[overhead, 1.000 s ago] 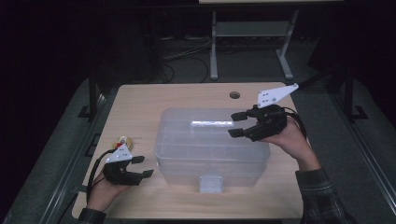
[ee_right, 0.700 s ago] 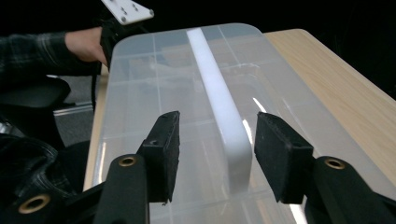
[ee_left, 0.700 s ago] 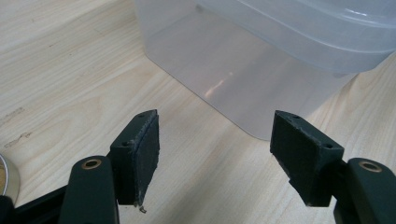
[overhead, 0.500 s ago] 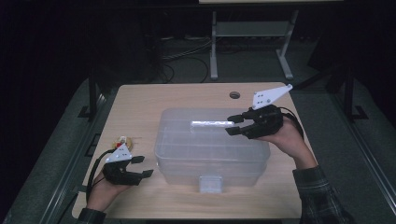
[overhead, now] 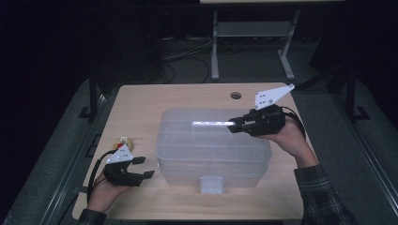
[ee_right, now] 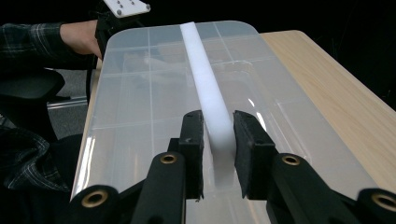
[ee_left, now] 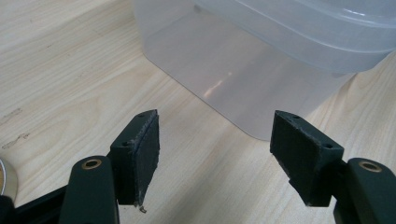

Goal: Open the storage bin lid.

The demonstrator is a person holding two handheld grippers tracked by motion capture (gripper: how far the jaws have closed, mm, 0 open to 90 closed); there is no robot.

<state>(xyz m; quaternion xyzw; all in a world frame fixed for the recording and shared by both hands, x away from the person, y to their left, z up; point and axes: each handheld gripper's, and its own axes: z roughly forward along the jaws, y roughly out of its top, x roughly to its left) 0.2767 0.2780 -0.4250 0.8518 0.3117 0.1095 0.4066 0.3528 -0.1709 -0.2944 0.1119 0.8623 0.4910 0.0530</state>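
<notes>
Your right tongs grip a white tube over the closed plastic storage box; your left tongs rest open on the table.

The clear plastic storage box (overhead: 213, 150) sits in the middle of the wooden table (overhead: 187, 96) with its lid on and a latch at its near side; faint divider lines show through the lid, but you cannot tell what is inside, and no label or writing can be read. Your right gripper (ee_right: 218, 140) has its jaws closed almost together on one end of the white tube (ee_right: 208, 93), which runs out lengthwise just above the lid. Your left gripper (ee_left: 215, 149) is spread wide and holds nothing, low over the table beside the box's near left corner. A small round object (overhead: 123, 140) lies just behind it.
</notes>
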